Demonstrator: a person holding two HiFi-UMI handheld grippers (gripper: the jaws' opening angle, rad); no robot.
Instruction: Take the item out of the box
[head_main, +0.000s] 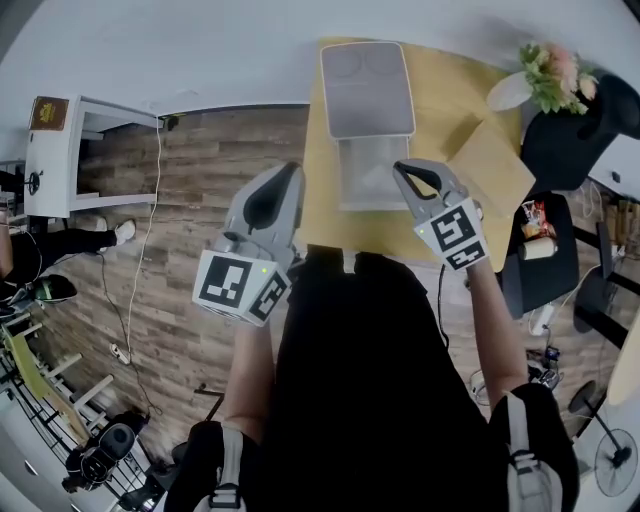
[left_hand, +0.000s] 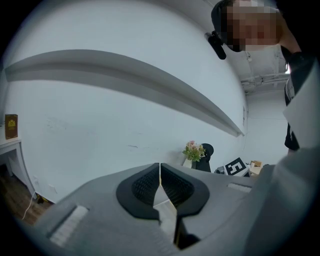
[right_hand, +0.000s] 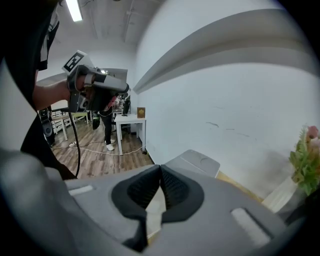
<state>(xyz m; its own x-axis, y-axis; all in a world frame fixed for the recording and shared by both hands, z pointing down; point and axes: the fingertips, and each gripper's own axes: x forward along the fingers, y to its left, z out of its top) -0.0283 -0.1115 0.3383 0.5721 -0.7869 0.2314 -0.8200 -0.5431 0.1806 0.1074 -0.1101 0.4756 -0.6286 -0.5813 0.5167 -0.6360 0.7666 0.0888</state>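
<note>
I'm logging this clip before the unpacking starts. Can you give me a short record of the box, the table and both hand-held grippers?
box: pale grey plastic box, at the table's far side by the wall
table: yellow wooden table
left hand-held gripper: jaws together, nothing between them
right hand-held gripper: jaws together, nothing between them, box ahead of it
item: not visible
also on table: pink flowers in a white vase

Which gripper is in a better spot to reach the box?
Probably the right. The right gripper hangs over the table beside the box; the left gripper is mostly over the floor by the table's edge. Both are shut.
</note>
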